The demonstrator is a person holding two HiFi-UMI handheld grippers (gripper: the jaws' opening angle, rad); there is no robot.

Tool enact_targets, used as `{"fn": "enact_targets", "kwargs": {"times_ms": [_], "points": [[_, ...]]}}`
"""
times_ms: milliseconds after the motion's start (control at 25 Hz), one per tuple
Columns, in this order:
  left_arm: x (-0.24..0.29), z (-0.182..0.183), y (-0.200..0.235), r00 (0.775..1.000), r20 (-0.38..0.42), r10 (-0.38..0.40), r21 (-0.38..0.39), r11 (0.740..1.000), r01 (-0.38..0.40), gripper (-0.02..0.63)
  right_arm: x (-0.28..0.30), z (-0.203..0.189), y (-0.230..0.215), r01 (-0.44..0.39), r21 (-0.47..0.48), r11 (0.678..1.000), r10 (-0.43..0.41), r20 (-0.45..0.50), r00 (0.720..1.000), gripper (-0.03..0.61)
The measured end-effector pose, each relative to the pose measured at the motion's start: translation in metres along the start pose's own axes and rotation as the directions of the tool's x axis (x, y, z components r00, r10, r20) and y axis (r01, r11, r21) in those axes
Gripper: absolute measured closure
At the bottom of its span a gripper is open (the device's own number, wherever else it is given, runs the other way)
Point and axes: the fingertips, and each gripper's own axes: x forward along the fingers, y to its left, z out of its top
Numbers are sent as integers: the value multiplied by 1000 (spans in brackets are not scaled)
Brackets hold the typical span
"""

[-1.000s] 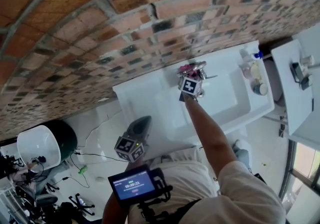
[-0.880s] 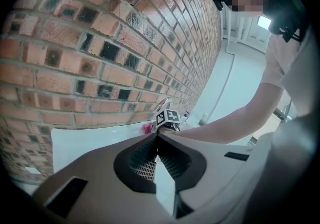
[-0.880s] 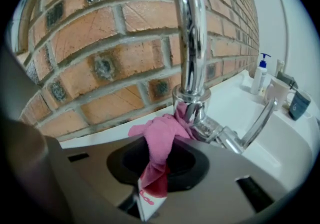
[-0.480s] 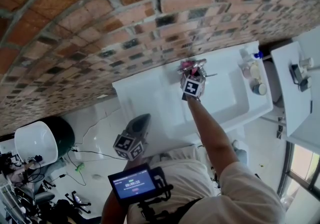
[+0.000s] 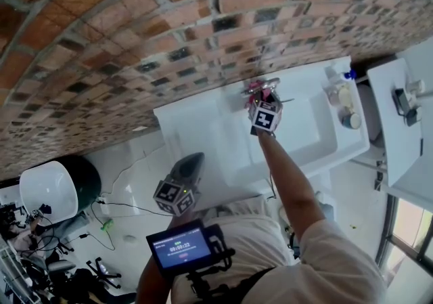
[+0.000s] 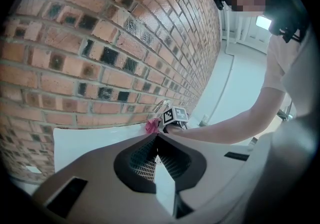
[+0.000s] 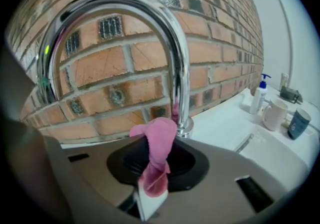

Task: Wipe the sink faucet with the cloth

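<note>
Looking at a pink cloth (image 7: 157, 153), bunched and twisted, sticking up just in front of the chrome faucet (image 7: 172, 43), near its base. Can't tell if touching the metal or just shy of it. Clamped in the right gripper (image 7: 150, 192), jaws clenched on the lower end of the wad. In the head view, same cloth (image 5: 254, 86) at the faucet (image 5: 268, 84), on the back rim of the white sink (image 5: 203, 133), hard against the brick wall (image 5: 135, 38).

Judging as mid-wipe, low on the stem. To do it well:
- Press the wad onto the chrome, not beside it.
- Wrap round the stem, then run up and over the arch to the spout tip.
- Only a small tuft exposed, so roll the wrist to reach the wall side.
- Go slow near the brick to avoid snagging.
- Don't slacken the clamp. Thin grip on a twisted tail, likely to slip under drag.

Left gripper (image 6: 157, 158): closed on nothing, held low and well back from the sink, pointed toward the work. Fine to leave parked.

Further right along the sink ledge: soap pump bottle (image 7: 259, 93), white mug (image 7: 273, 114), blue-grey cup (image 7: 299, 123). Well apart from the faucet, but mind the arm swing anyway.
</note>
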Motion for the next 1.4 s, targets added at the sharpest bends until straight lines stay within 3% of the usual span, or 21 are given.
{"fn": "enact_targets", "kwargs": {"times_ms": [640, 960, 1200, 1400], "points": [[2, 2, -14, 1000, 13, -8, 16, 1000, 8, 626, -39, 52, -1, -72, 18, 997, 69, 132, 989, 491], [1, 3, -18, 1000, 20, -8, 23, 1000, 7, 624, -62, 73, 4, -103, -70, 992, 115, 202, 973, 491], [1, 1, -22, 1000, 23, -7, 18, 1000, 7, 624, -77, 83, 12, -94, -197, 976, 140, 237, 961, 491], [0, 0, -24, 1000, 23, -6, 15, 1000, 5, 625, -85, 87, 15, -86, -227, 970, 144, 251, 957, 491]]}}
